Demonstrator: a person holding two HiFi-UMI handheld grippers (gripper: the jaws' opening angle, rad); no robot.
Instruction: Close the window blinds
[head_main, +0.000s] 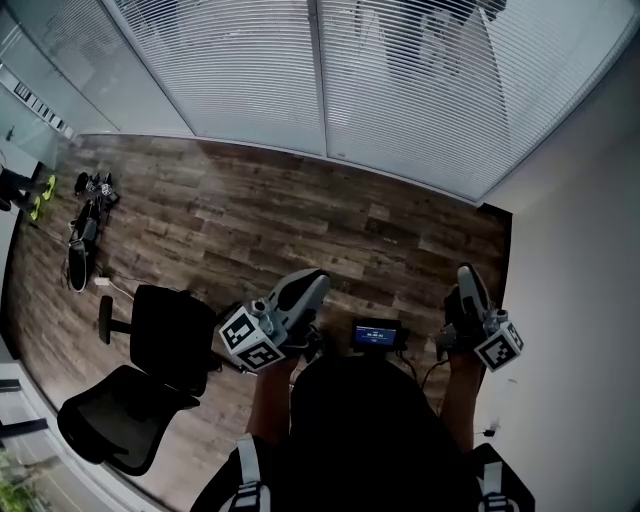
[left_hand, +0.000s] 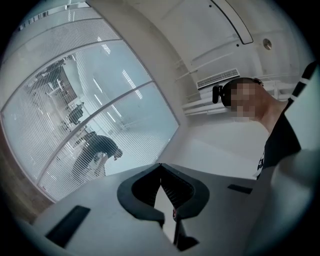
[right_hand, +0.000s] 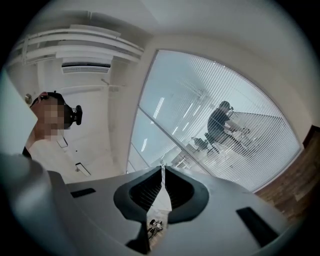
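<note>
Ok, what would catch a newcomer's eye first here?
The slatted window blinds fill the top of the head view, above a dark wood floor. A black office chair stands at lower left. The left gripper and right gripper sit below, jaws together, empty.

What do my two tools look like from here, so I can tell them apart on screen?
Both match: left tool and right tool have light grey bodies, each carrying a cube of black-and-white square markers. Inner pads are black and ribbed. You wear a dark top and light shoulder straps.
</note>
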